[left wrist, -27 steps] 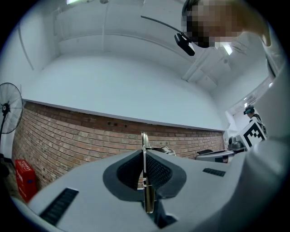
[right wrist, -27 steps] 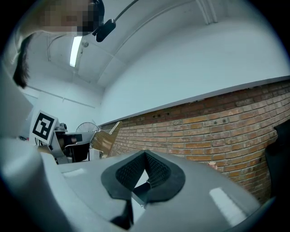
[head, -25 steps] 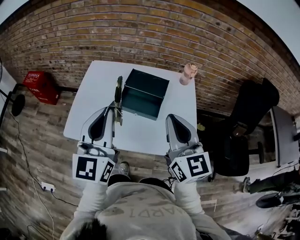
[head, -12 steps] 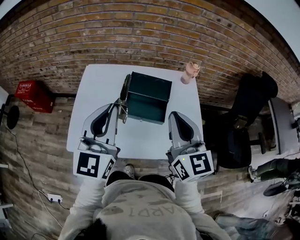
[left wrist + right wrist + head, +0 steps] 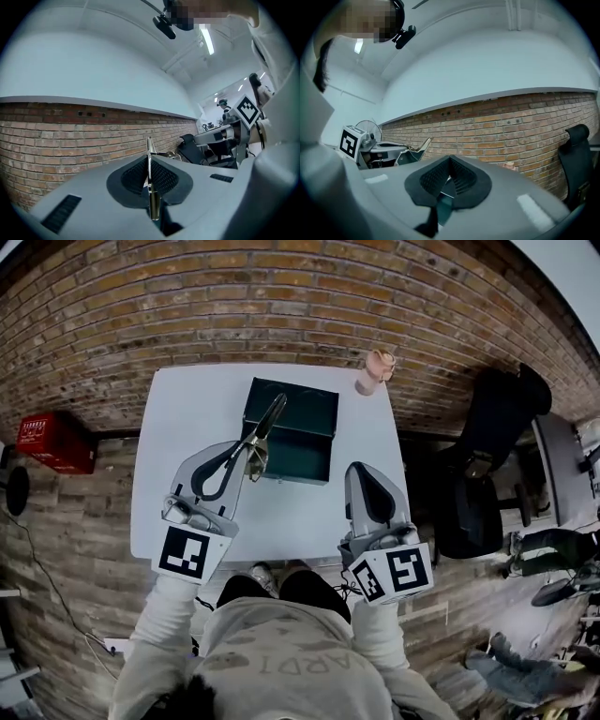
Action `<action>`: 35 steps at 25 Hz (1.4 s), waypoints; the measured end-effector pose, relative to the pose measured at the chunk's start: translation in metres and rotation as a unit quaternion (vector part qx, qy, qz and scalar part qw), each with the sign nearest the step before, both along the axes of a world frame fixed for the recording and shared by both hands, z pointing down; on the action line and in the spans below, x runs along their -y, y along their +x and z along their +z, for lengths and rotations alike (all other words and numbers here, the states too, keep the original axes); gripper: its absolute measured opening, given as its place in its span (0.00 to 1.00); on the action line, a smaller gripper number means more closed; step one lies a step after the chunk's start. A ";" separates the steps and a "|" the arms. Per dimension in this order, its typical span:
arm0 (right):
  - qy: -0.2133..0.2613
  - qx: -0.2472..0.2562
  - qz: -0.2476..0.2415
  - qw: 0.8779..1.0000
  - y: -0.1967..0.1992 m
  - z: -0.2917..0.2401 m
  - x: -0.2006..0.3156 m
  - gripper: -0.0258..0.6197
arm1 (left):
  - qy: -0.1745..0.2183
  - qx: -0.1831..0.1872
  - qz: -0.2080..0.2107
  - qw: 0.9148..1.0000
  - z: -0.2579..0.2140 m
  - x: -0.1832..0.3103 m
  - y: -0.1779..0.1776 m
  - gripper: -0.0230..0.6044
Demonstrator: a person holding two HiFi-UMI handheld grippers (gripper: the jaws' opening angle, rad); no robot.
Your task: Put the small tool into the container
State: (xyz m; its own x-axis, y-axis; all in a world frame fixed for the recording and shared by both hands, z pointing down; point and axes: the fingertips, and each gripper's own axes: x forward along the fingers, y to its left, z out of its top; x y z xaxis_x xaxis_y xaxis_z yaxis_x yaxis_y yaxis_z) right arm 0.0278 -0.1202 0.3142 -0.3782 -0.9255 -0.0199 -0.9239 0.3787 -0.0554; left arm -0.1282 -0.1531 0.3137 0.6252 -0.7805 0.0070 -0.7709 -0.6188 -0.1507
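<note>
A dark green open box (image 5: 302,442) stands on the white table (image 5: 187,409). My left gripper (image 5: 251,454) is shut on a slim metal tool (image 5: 268,420), which slants up and right with its tip over the box's left part. In the left gripper view the tool (image 5: 150,187) stands edge-on, clamped between the black pads. My right gripper (image 5: 366,472) hovers over the table's front right, right of the box, shut with nothing in it. The right gripper view shows the left gripper and the tool (image 5: 423,144) at the left.
A pink cup-like object (image 5: 375,371) sits at the table's back right corner. A brick wall (image 5: 300,296) runs behind the table. A red crate (image 5: 42,439) lies on the floor at the left, and a black chair (image 5: 492,460) is at the right.
My left gripper has swung right with the tool, from beside the box's left wall to over the box. The right gripper has stayed about where it was.
</note>
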 end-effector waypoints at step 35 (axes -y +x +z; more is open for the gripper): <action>-0.080 0.021 0.009 0.997 0.065 0.067 0.120 0.06 | 0.008 0.435 0.261 0.862 0.222 0.092 0.122 0.05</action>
